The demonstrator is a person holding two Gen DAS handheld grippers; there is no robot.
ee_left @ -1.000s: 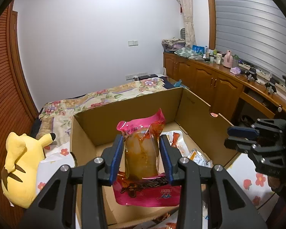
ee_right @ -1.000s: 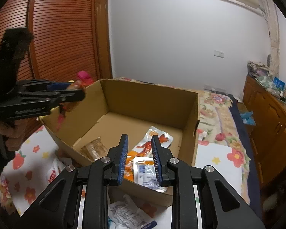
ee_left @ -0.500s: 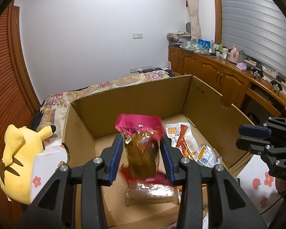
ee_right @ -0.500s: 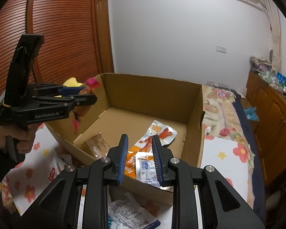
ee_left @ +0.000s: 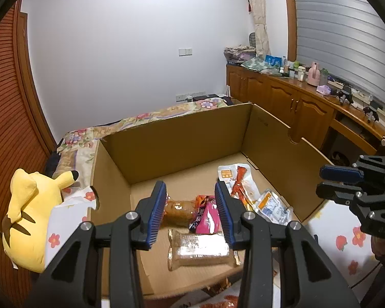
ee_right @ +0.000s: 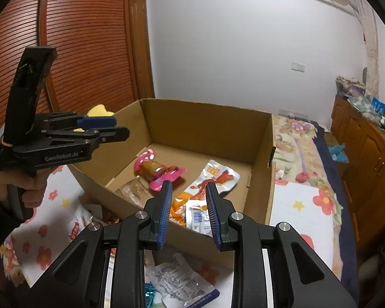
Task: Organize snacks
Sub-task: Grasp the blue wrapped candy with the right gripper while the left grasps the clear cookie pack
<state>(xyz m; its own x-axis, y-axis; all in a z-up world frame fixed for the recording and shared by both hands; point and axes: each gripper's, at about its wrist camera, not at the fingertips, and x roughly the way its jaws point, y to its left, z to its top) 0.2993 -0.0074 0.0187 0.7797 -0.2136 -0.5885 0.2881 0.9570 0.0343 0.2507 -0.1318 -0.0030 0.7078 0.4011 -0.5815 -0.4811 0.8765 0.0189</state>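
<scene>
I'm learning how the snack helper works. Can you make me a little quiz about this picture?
1. True or false: the left gripper is squeezing the pink snack packet.
2. Where does the pink snack packet lie? A) in the cardboard box B) on the yellow Pikachu plush C) on the wooden cabinet
3. Fill in: the white packet below the right gripper lies ____ the box.

Key: 1 false, its jaws are open and empty. 2 A. 3 outside.
</scene>
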